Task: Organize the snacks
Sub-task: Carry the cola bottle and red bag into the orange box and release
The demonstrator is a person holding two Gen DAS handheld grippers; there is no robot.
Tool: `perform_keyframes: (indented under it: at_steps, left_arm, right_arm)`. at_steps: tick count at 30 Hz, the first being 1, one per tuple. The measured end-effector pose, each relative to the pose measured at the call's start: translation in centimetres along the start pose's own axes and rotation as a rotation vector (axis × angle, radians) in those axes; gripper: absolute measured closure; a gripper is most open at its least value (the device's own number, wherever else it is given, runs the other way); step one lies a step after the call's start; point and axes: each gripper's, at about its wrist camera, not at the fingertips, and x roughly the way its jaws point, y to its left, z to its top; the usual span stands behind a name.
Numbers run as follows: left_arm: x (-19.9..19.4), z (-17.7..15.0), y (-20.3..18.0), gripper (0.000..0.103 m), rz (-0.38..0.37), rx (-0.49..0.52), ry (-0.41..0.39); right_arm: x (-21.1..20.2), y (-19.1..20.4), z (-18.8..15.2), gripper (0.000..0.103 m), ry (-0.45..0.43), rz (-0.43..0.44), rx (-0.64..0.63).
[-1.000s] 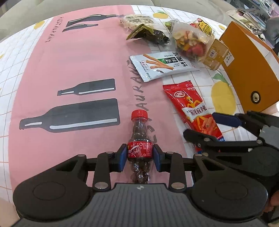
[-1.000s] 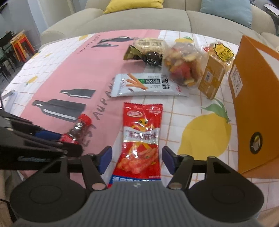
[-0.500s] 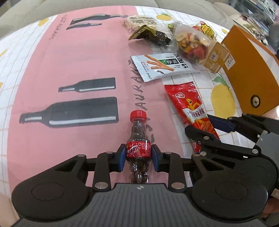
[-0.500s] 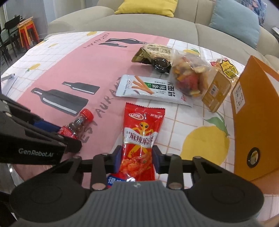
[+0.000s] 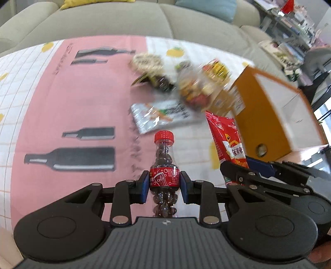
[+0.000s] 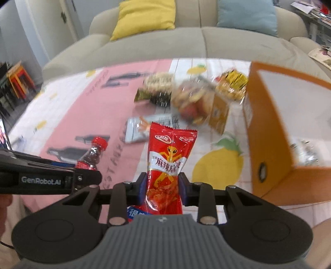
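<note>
My left gripper [image 5: 164, 184] is shut on a small cola-shaped candy bottle [image 5: 164, 165] with a red cap, held upright above the table. It also shows in the right wrist view [image 6: 91, 155]. My right gripper [image 6: 162, 187] is shut on a red spicy snack packet [image 6: 167, 165], lifted off the table; it also shows in the left wrist view [image 5: 227, 140]. An open orange box [image 6: 273, 128] stands at the right, with something pale inside it. It also shows in the left wrist view [image 5: 269, 115].
Other snacks lie blurred at the back of the table: a white stick-snack packet [image 5: 163, 118], a clear bag of mixed fruit [image 6: 192, 103], a yellow-labelled packet [image 6: 231, 84], a dark packet [image 6: 153, 95]. A sofa with cushions [image 6: 144, 16] stands behind the table.
Both grippers have risen and tilted up with their loads. The right gripper closed on the red packet and lifted it off the table. The background is now blurred.
</note>
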Motion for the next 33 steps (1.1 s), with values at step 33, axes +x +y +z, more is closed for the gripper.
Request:
perform_keyframes:
  at_steps: [33]
  left_arm:
    - [8.2,11.7,-23.2,0.07,-0.171,0.294,0.175]
  right_arm:
    - [-6.2,-20.0,7.7,0.073,0.039,-0.192,0.088]
